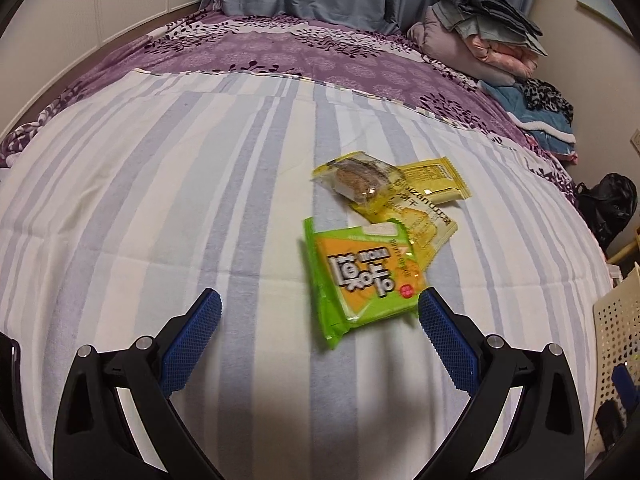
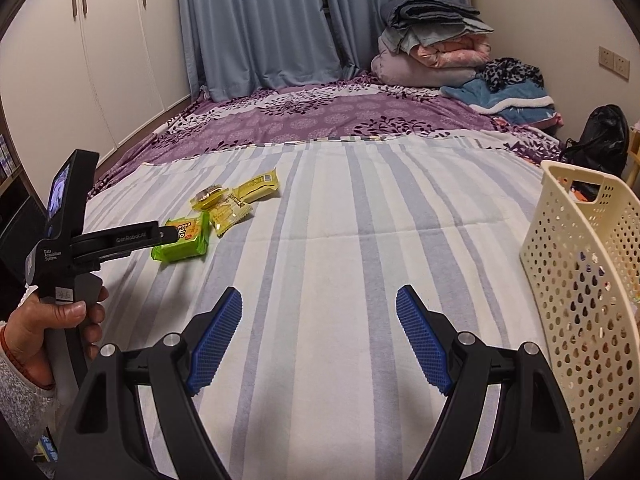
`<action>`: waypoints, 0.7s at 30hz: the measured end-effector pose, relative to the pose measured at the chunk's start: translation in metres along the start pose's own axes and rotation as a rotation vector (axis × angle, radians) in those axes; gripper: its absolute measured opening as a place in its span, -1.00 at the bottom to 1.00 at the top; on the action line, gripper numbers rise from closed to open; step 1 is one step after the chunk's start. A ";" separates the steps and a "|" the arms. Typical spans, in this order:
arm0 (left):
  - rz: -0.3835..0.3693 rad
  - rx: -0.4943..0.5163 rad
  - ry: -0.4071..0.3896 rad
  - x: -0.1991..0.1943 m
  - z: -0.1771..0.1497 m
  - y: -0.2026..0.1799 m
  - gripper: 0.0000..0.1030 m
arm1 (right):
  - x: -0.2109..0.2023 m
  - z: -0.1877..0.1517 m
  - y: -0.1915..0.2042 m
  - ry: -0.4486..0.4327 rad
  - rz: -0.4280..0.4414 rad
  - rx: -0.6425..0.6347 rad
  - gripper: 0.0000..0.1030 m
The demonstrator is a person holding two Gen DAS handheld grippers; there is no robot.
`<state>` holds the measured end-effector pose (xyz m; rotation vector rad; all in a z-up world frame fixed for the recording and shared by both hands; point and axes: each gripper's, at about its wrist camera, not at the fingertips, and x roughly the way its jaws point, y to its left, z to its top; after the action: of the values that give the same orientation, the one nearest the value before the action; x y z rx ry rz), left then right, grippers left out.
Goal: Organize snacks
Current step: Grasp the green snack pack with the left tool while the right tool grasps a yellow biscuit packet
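Note:
Several snack packets lie on the striped sheet. A green and orange packet (image 1: pixel 362 280) (image 2: pixel 184 238) is nearest. Behind it are a yellow cracker packet (image 1: pixel 412 220) (image 2: pixel 230 212), a clear-wrapped cookie (image 1: pixel 356 178) (image 2: pixel 209 197) and another yellow packet (image 1: pixel 434 178) (image 2: pixel 258 190). My left gripper (image 1: pixel 320 308) is open, low over the sheet; its right fingertip (image 1: pixel 430 300) is at the green packet's near right corner. It shows from the side in the right wrist view (image 2: pixel 160 236). My right gripper (image 2: pixel 319 304) is open and empty over bare sheet.
A cream perforated basket (image 2: pixel 580 272) (image 1: pixel 616 340) stands at the bed's right edge, with some items inside. Folded bedding (image 2: pixel 436 44) and clothes (image 2: pixel 508 84) are piled at the far right corner. A black bag (image 2: pixel 600 136) sits beyond the bed. Wardrobes line the left wall.

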<state>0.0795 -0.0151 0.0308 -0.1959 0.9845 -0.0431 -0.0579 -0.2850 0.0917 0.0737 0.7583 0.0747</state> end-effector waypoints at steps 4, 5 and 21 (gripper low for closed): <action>-0.020 0.029 -0.001 0.009 0.004 -0.021 0.94 | 0.006 0.000 0.003 0.012 0.008 -0.005 0.54; -0.020 0.037 0.001 0.012 0.005 -0.025 0.94 | 0.007 -0.001 0.003 0.015 0.008 -0.007 0.54; -0.018 0.064 -0.017 0.025 0.008 0.004 0.29 | 0.057 0.018 0.020 0.075 0.039 -0.061 0.54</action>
<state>0.0995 -0.0133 0.0136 -0.1460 0.9632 -0.0893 -0.0052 -0.2610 0.0676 0.0275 0.8291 0.1380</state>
